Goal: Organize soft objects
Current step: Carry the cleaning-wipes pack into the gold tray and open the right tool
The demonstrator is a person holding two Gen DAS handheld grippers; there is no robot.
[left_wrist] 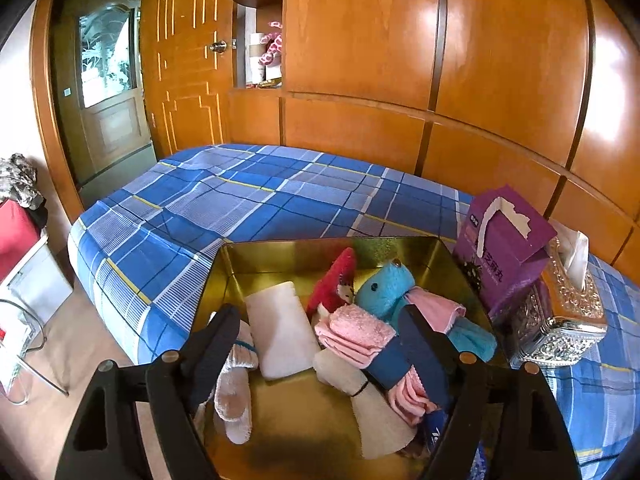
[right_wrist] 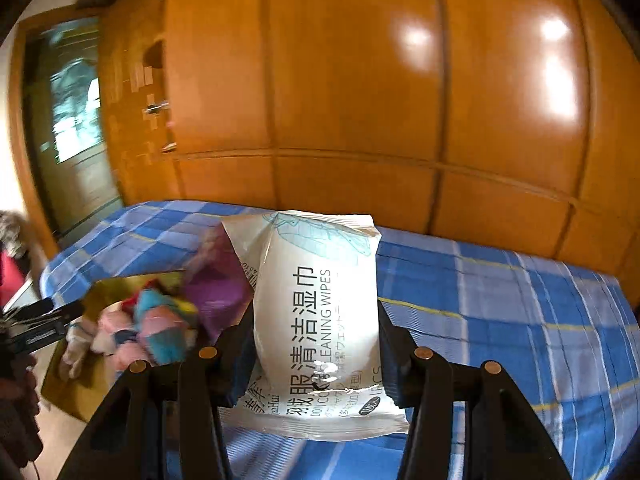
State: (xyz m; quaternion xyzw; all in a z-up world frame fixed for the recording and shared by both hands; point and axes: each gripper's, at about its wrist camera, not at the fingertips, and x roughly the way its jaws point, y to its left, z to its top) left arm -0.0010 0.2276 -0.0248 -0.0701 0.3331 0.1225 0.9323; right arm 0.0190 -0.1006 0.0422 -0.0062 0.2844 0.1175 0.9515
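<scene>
My left gripper [left_wrist: 318, 316] hangs open over a gold tin [left_wrist: 280, 256] on the bed, its pads apart and pressing on nothing. In the tin lie a white pad [left_wrist: 280, 332], a red plush piece [left_wrist: 336, 276], a blue plush toy [left_wrist: 384, 288], a folded pink towel [left_wrist: 352, 332], a white sock [left_wrist: 234, 392] and a cream cloth [left_wrist: 372, 408]. My right gripper [right_wrist: 316, 312] is shut on a white pack of cleaning wipes [right_wrist: 320, 300], held upright above the bed to the right of the tin [right_wrist: 76, 392].
A purple carton [left_wrist: 504, 248] and a silver tissue box [left_wrist: 560, 320] stand against the tin's right side. The blue plaid bed [left_wrist: 240, 200] runs along a wooden wardrobe wall [left_wrist: 360, 60]. A door [left_wrist: 108, 92] and a red-topped bin [left_wrist: 20, 232] are at the left.
</scene>
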